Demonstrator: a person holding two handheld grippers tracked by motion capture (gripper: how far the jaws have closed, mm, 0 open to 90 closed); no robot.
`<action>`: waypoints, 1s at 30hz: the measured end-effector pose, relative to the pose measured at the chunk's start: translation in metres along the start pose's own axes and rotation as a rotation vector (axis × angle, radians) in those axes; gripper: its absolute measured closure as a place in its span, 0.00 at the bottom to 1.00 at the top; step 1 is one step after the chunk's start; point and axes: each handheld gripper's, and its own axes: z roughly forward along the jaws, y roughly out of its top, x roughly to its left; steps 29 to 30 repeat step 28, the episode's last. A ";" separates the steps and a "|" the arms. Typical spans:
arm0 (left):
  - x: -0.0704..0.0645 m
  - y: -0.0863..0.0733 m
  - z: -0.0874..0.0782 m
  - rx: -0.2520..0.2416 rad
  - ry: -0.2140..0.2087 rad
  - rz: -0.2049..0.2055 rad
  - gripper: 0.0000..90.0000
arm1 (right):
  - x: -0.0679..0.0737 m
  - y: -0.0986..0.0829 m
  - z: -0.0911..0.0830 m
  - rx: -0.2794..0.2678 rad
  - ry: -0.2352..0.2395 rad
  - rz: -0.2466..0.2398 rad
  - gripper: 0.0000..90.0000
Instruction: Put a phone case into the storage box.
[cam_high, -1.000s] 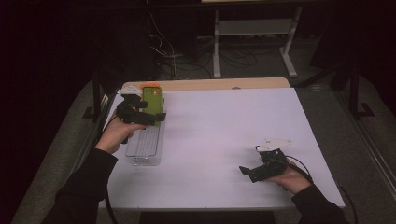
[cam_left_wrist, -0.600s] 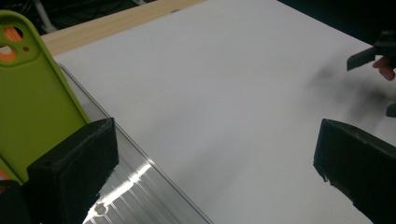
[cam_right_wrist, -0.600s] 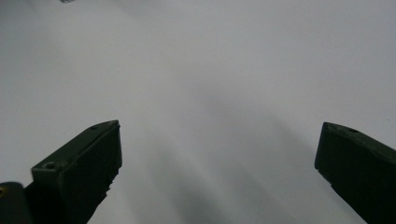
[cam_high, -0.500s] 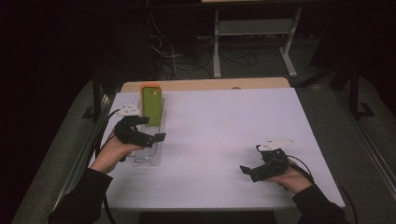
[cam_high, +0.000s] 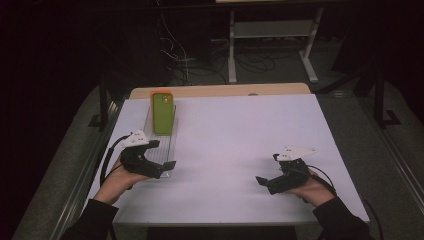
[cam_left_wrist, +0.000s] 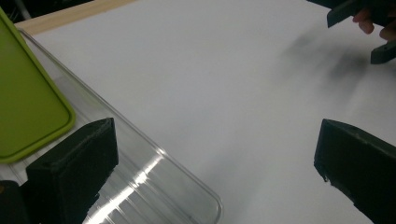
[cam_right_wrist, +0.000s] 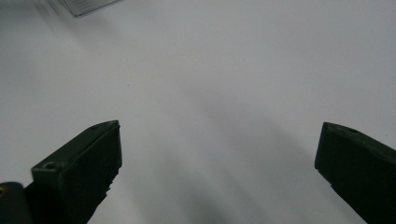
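Note:
A flat green case (cam_high: 162, 113) lies at the far end of a long clear plastic tray (cam_high: 169, 147) on the left side of the white table. My left gripper (cam_high: 165, 154) hovers open over the tray's near end with nothing between its jaws. In the left gripper view the left gripper (cam_left_wrist: 215, 158) looks past the green case (cam_left_wrist: 28, 112) and the tray's rounded corner (cam_left_wrist: 205, 196). My right gripper (cam_high: 266, 169) rests open near the front right of the table. In the right gripper view the right gripper (cam_right_wrist: 217, 154) faces bare white tabletop.
The white table (cam_high: 240, 130) has a wooden strip (cam_high: 225, 90) along its far edge. The other hand's gripper (cam_left_wrist: 369, 28) shows at the top right of the left gripper view. A tray corner (cam_right_wrist: 86, 5) sits at the top left of the right gripper view.
My left gripper has drawn back toward the person, from the green case to the tray's near end. The case stays in the tray. The right gripper has barely moved.

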 end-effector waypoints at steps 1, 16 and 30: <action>0.000 -0.002 -0.001 0.001 -0.001 0.004 0.00 | 0.000 0.000 0.000 0.000 0.001 0.000 0.00; -0.007 -0.027 -0.001 -0.002 -0.020 0.011 0.00 | -0.002 0.001 -0.004 -0.009 0.001 0.005 0.00; -0.008 -0.030 0.000 0.004 -0.030 -0.001 0.00 | -0.002 0.001 -0.004 -0.011 0.004 0.009 0.00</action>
